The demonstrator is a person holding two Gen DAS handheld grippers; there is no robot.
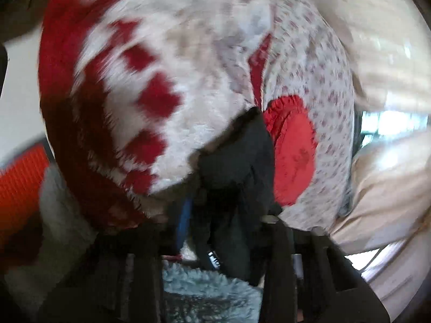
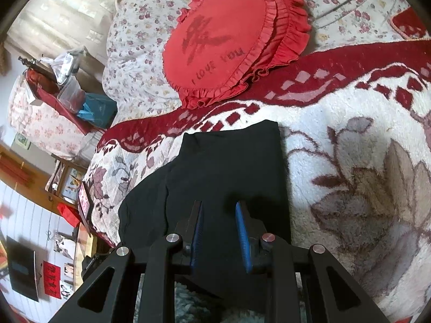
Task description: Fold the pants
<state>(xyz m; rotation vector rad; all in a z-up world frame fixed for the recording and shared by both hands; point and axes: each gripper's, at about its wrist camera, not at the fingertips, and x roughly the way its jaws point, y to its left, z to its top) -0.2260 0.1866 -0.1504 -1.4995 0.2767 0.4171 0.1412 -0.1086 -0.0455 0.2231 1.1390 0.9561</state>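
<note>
Pants point(image 2: 229, 167), black and soft, lie on the bed across a thick fleece blanket point(image 2: 350, 140) patterned in white with a dark red border and large brownish leaves; in the right wrist view they stretch away from the camera as a long dark panel whose far end is a straight, squared-off edge. Beyond the blanket a quilt point(image 2: 140, 40) with small flowers covers the rest of the bed, and on it rests a round red cushion point(image 2: 223, 40) with a frilled rim and "I LOVE YOU" stitched on its face, its lower frill overlapping the blanket's red border. The right gripper point(image 2: 218, 210) hangs over the near part of the pants with its two blue-faced fingers point(image 2: 242, 231) standing apart, nothing pinched between them, black cloth showing through the gap. The left gripper point(image 1: 215, 188), seen in a badly blurred view, has its jaws drawn in on a bunched fold of the black pants point(image 1: 237, 156), which stands up between them in front of the blanket point(image 1: 150, 86) and the cushion point(image 1: 293, 156).
</note>
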